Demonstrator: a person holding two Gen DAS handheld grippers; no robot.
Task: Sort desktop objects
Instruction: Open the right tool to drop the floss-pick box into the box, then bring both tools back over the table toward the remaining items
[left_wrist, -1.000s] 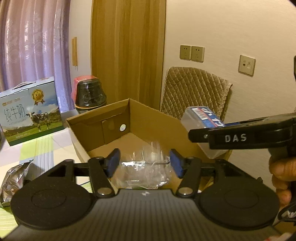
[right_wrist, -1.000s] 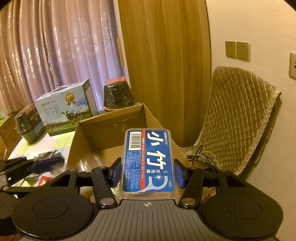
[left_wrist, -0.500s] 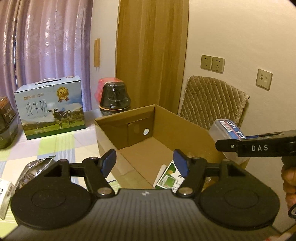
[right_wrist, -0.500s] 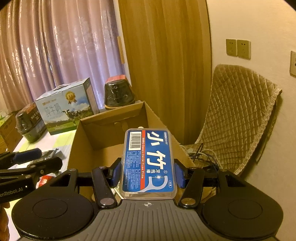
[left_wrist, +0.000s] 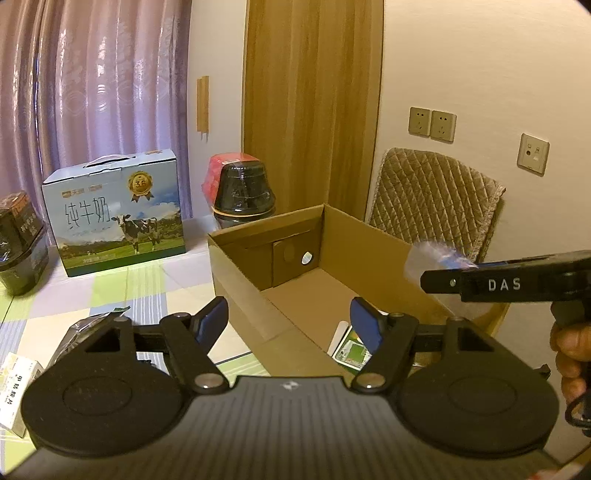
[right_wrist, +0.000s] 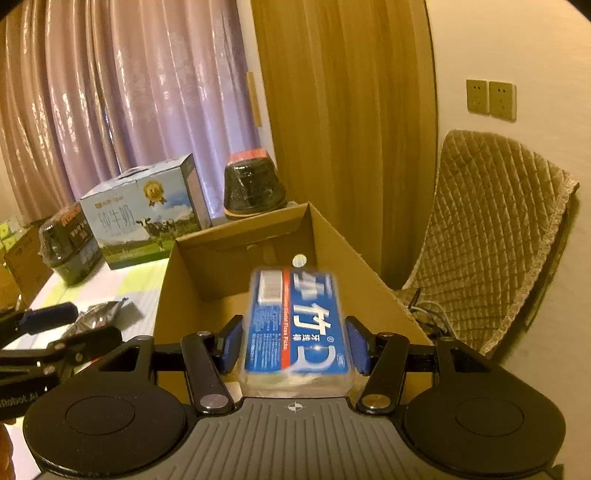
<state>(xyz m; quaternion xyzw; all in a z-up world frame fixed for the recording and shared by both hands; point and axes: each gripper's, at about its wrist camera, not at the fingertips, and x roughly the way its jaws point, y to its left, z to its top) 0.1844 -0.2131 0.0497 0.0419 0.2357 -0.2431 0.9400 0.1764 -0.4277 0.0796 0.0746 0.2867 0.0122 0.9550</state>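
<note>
An open cardboard box (left_wrist: 373, 254) stands on the table, with a green card (left_wrist: 351, 350) lying at its near end. My left gripper (left_wrist: 290, 321) is open with nothing between its fingers, over the box's near left corner. My right gripper (right_wrist: 293, 332) is shut on a blue-labelled floss box (right_wrist: 295, 317), held above the cardboard box (right_wrist: 369, 288). The floss box looks motion-blurred while the fingers stay sharp. In the left wrist view the right gripper (left_wrist: 443, 277) comes in from the right over the box's right wall, a hand (left_wrist: 572, 350) behind it. The left gripper (right_wrist: 70, 328) shows at the right wrist view's left edge.
A crumpled silver foil bag (left_wrist: 85, 332) and a small white carton (left_wrist: 14, 384) lie on the checked tablecloth, left of the box. A milk carton (left_wrist: 118, 218), black wrapped pots (left_wrist: 243, 192) and another dark pack (left_wrist: 22, 243) stand behind. A quilted chair (left_wrist: 436, 199) is at the right.
The clear plastic bag between my left fingers a second ago is gone, and that gripper has drawn back and left. My right gripper has tipped down over the box; the floss box has turned blurry.
</note>
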